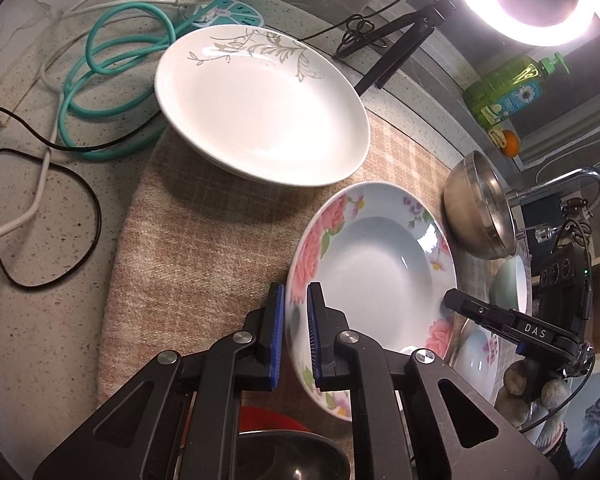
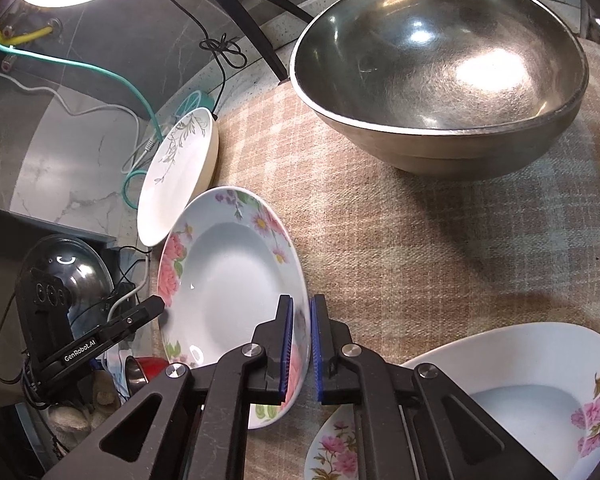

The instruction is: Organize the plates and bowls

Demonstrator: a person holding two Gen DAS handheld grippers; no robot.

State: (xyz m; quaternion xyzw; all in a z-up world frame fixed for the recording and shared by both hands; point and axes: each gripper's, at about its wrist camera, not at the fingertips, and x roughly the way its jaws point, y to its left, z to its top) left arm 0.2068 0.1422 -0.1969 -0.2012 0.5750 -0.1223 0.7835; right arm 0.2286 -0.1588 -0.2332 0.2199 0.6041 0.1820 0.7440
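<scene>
A pale blue plate with pink roses (image 1: 376,264) (image 2: 228,280) is held between both grippers, lifted over the checked cloth. My left gripper (image 1: 294,336) is shut on its near left rim. My right gripper (image 2: 300,344) is shut on its opposite rim; it also shows in the left wrist view (image 1: 500,316). A large white plate with a grey leaf pattern (image 1: 260,108) (image 2: 176,172) lies just beyond. A steel bowl (image 2: 440,72) (image 1: 480,208) stands at the far right of the cloth.
A white floral bowl (image 2: 540,396) and a floral plate (image 2: 336,448) lie near the right gripper. A pale green bowl (image 1: 512,284) sits behind. Teal hose (image 1: 112,92), cables and a lamp tripod (image 1: 396,52) lie on the counter (image 1: 40,320). A soap bottle (image 1: 508,88) stands at the back.
</scene>
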